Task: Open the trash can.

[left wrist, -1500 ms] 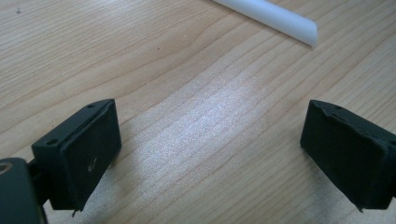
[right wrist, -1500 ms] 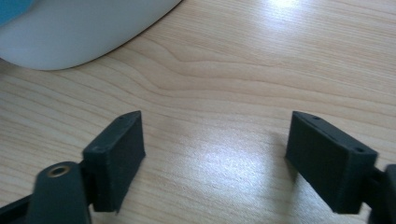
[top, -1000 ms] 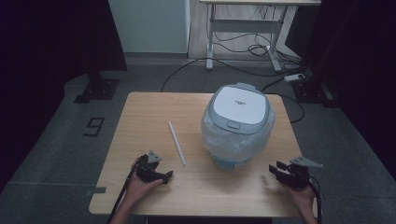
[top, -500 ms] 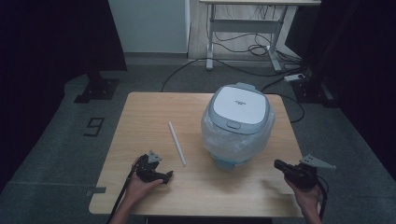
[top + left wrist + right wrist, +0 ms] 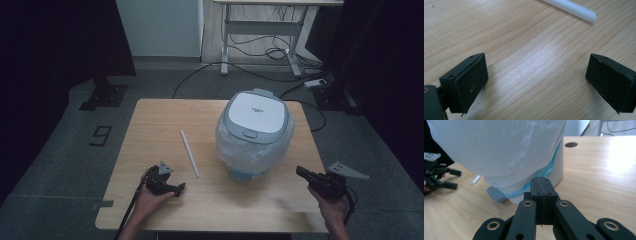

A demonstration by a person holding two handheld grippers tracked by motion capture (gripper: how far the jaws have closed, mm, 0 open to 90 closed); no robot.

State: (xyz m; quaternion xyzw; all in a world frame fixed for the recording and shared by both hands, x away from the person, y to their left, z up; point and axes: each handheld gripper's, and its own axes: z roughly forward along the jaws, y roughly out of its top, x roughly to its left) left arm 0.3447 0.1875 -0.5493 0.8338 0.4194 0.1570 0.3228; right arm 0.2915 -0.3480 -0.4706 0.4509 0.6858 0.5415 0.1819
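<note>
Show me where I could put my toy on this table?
Bare wood lies along the far left of the table, beyond the white stick, and near the front edge between the two grippers. The right side is crowded by the plastic-wrapped cooker.

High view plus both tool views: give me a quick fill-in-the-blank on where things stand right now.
1. The left tool has its jaws ____.
2. The right tool has its jaws ____, with nothing between them.
3. The appliance on the table is wrapped in a clear ____ bag.
4. The white stick lies between the appliance and the ____ tool.

Missing words: open; shut; plastic; left
</note>
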